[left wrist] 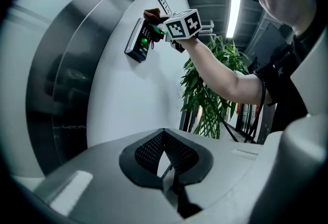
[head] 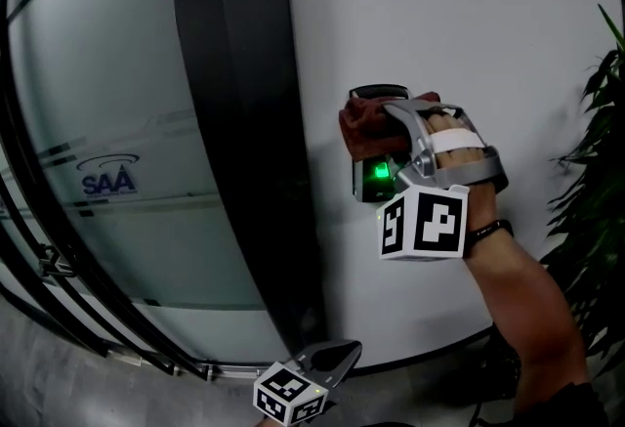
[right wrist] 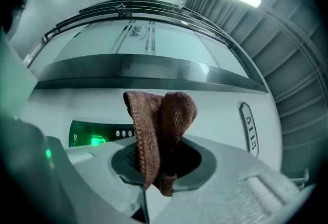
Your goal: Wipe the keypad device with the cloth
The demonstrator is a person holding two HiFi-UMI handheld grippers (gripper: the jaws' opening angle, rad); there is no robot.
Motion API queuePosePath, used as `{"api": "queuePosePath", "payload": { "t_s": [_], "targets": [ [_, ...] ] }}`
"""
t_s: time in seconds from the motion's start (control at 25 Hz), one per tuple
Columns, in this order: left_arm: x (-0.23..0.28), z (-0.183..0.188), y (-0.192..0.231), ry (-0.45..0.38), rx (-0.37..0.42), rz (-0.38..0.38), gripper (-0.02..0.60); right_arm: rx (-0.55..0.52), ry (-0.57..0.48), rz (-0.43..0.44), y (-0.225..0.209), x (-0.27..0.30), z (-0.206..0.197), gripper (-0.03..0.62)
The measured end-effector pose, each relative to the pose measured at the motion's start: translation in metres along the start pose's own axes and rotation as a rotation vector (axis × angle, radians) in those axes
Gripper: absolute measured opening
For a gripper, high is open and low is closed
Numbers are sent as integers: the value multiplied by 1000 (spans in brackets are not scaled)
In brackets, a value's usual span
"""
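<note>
Hiding keypad device (head: 375, 177) partly: cloth (head: 365, 123), right tool (right wrist: 160, 164).

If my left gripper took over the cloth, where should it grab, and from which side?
Grip the folded bunch of the cloth standing free beyond the right gripper, which is shut on its lower end. Probably come from the head view's left, opposite those jaws; the keypad device lies behind. The left gripper is shut, so open it first.
</note>
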State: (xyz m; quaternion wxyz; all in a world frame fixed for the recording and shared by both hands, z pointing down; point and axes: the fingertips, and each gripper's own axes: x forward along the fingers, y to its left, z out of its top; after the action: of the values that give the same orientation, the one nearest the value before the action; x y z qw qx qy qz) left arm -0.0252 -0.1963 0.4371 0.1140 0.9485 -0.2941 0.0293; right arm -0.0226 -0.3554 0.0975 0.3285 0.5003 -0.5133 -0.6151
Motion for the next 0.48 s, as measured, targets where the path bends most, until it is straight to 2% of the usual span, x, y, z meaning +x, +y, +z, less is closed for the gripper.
{"api": "queuePosePath", "payload": {
  "t_s": [0.48],
  "targets": [
    [3,-2,-2,8,-1,-5,17,10,7,43,27,-9,-5,54]
  ]
}}
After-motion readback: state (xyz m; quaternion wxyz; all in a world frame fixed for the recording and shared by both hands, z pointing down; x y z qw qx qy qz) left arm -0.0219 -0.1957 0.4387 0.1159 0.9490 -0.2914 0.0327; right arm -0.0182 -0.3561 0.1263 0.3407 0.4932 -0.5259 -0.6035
